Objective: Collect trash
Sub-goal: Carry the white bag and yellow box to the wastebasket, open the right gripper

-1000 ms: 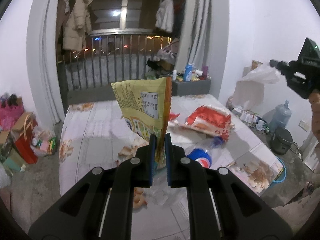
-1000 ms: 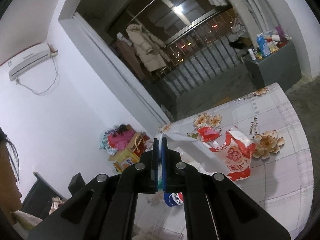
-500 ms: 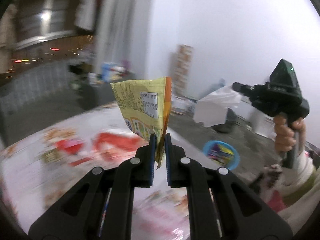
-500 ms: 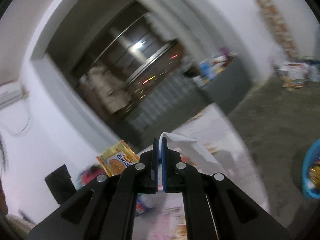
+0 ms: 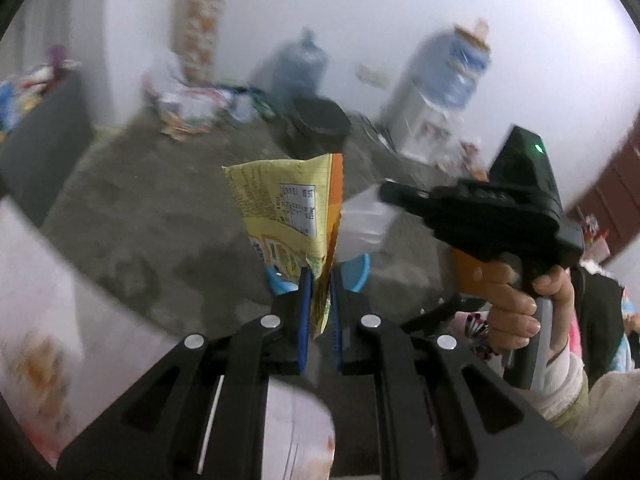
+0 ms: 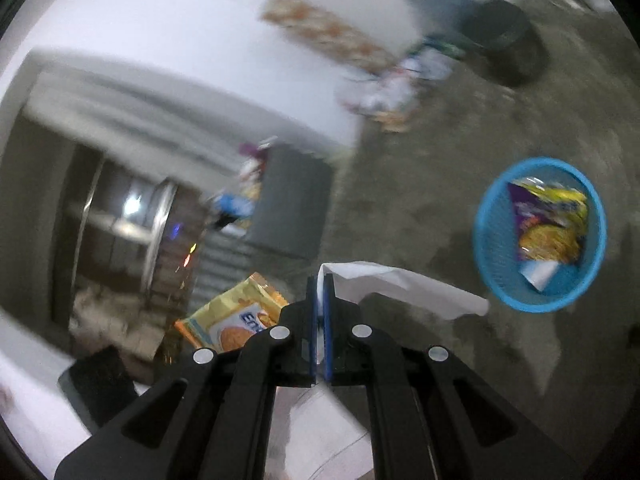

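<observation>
My left gripper (image 5: 318, 276) is shut on a yellow and orange snack wrapper (image 5: 288, 208) that stands up from the pads. My right gripper (image 6: 319, 280) is shut on a white tissue (image 6: 400, 286) that trails to the right. In the left wrist view the right gripper (image 5: 386, 192) reaches in from the right with the tissue (image 5: 362, 220), held by a hand (image 5: 516, 312). A blue basket (image 6: 496, 280) with wrappers inside sits on the floor at the right of the right wrist view. It is mostly hidden behind the wrapper as the blue basket (image 5: 356, 276) in the left wrist view. The wrapper (image 6: 236, 320) shows at lower left in the right wrist view.
The table's floral cloth (image 5: 36, 312) fills the lower left. On the grey floor stand a black pot (image 5: 318, 128), a water jug (image 5: 300, 68), a water dispenser (image 5: 436, 92) and a pile of papers (image 5: 192, 108). A dark cabinet (image 6: 288, 208) stands beside the doorway.
Both grippers have swung away from the table toward the floor and tilted down, still holding the wrapper and the tissue. The blue basket has come closer in both views.
</observation>
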`<state>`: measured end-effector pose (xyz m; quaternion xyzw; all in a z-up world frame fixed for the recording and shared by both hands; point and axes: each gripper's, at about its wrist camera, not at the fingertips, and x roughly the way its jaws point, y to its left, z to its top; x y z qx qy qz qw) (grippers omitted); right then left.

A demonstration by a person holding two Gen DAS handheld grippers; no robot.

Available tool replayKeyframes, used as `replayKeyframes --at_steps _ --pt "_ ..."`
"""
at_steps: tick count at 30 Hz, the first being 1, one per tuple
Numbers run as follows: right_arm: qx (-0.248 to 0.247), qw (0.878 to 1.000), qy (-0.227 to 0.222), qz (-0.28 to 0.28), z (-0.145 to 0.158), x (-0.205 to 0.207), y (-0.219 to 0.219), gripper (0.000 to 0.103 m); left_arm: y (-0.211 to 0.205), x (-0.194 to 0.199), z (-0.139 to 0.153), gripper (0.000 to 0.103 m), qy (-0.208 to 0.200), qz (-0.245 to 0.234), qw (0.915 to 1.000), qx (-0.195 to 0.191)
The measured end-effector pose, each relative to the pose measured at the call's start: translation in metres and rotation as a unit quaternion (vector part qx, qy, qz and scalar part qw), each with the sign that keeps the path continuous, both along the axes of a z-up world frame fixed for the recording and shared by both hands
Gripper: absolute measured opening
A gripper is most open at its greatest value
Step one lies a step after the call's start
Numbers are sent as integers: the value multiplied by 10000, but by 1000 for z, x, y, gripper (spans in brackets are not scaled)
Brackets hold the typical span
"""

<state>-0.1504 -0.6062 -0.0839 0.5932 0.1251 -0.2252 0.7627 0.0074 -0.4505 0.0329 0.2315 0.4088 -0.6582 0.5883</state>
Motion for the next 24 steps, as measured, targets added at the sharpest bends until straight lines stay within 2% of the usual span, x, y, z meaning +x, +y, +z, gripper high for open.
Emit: replayKeyframes --at_steps 3,4,11,12,13,14,15,16,21,24 --pt "443 9984 227 -282 -39 1 -28 3 -48 -18 -38 8 -103 -347 9989 308" --pt "545 9969 431 -360 -53 5 -38 3 -61 -24 -55 8 -116 -454 9981 407" --pt "895 9830 1506 -551 -116 14 -92 5 -137 -42 -133 9 -54 -872 9934 747" --pt "954 9797 1670 -563 -127 13 -99 11 -148 -48 -146 14 -139 -975 9923 755" --pt "1025 9755 1857 -586 -138 13 -107 24 -150 -54 -151 21 -192 -1028 9914 790" --pt "1041 9733 1954 -602 -145 10 -111 33 -157 -57 -162 25 -322 -1068 9897 898" --pt "1051 9697 2105 -665 -152 8 -116 47 -160 -59 -168 29 -416 -1081 9886 964" --pt "1045 9670 2209 -716 -157 5 -119 51 -164 -61 -174 31 -515 -1108 9872 1026" --pt "952 9667 2249 -758 -161 -5 -121 59 -165 -59 -169 50 -496 -980 9899 895" --pt "766 9682 2246 -793 -152 -7 -120 60 -159 -56 -154 55 -461 -840 9924 778"
